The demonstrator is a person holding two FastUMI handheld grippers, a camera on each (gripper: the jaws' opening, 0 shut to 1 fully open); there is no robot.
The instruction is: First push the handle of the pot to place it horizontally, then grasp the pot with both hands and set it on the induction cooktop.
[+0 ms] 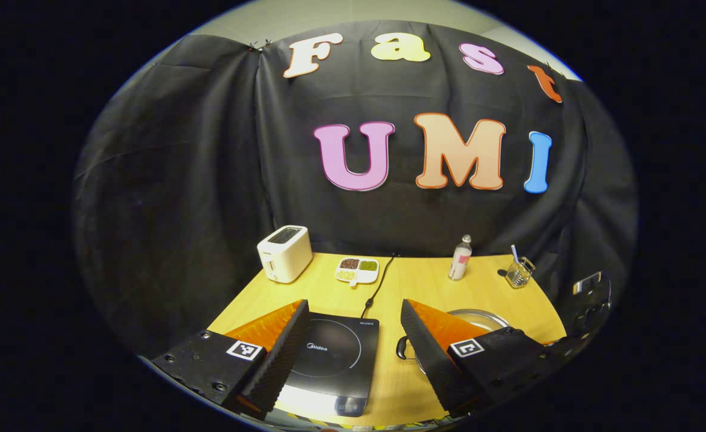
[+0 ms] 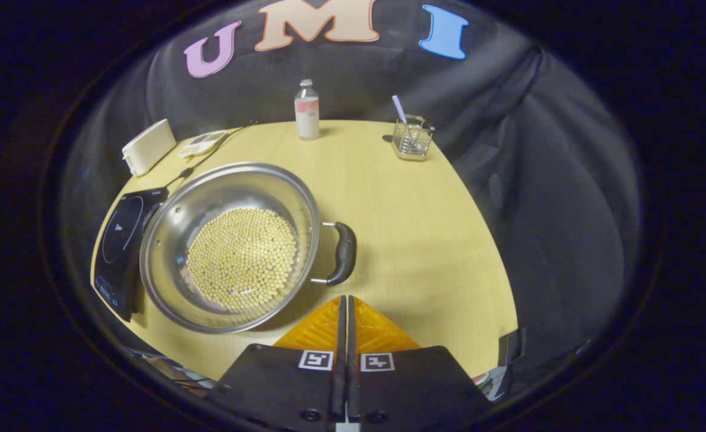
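Note:
A steel pot (image 2: 227, 246) holding small yellow beads sits on the wooden table (image 2: 401, 240); its dark right handle (image 2: 344, 253) points toward my right gripper (image 2: 346, 298). That gripper is shut with nothing in it, its tips just short of the handle. The black induction cooktop (image 2: 119, 246) lies left of the pot. In the left gripper view my left gripper (image 1: 353, 312) hangs open above the cooktop (image 1: 332, 360). The pot's rim (image 1: 479, 317) and its left handle (image 1: 402, 348) peek out beside the gripper's right finger.
Along the back of the table (image 1: 413, 288) stand a white toaster (image 1: 284, 253), a divided dish of grains (image 1: 357, 270), a small bottle (image 1: 460, 258) and a glass cup with a straw (image 1: 518, 271). The cooktop's cord (image 1: 380, 285) runs to the back.

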